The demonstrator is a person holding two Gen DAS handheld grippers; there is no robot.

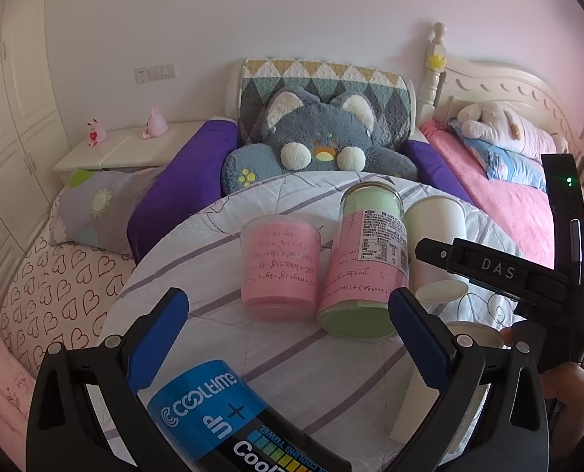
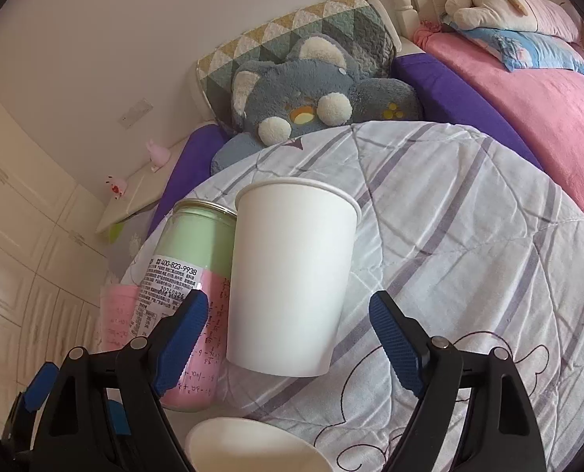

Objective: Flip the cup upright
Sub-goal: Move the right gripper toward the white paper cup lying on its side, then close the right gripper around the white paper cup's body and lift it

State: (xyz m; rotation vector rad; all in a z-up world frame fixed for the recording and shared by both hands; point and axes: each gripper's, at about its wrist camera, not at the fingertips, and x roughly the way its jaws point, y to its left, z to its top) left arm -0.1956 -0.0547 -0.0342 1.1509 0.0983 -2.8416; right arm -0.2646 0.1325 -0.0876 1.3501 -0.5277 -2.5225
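Surface: striped quilt (image 2: 469,236)
Landmark: green jar (image 1: 364,259), standing on it
Left of jar: pink cup (image 1: 280,267)
Right of jar: white paper cup (image 2: 292,279), touching

Matt white paper cup (image 2: 292,275) on soft striped cloth quilt (image 2: 469,236)

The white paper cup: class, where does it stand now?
In the right wrist view the white paper cup stands upright on the striped quilt, just right of the green-and-pink jar, ahead of the open right gripper.

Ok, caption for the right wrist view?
Open right gripper facing a white paper cup standing rim-up on the striped quilt.
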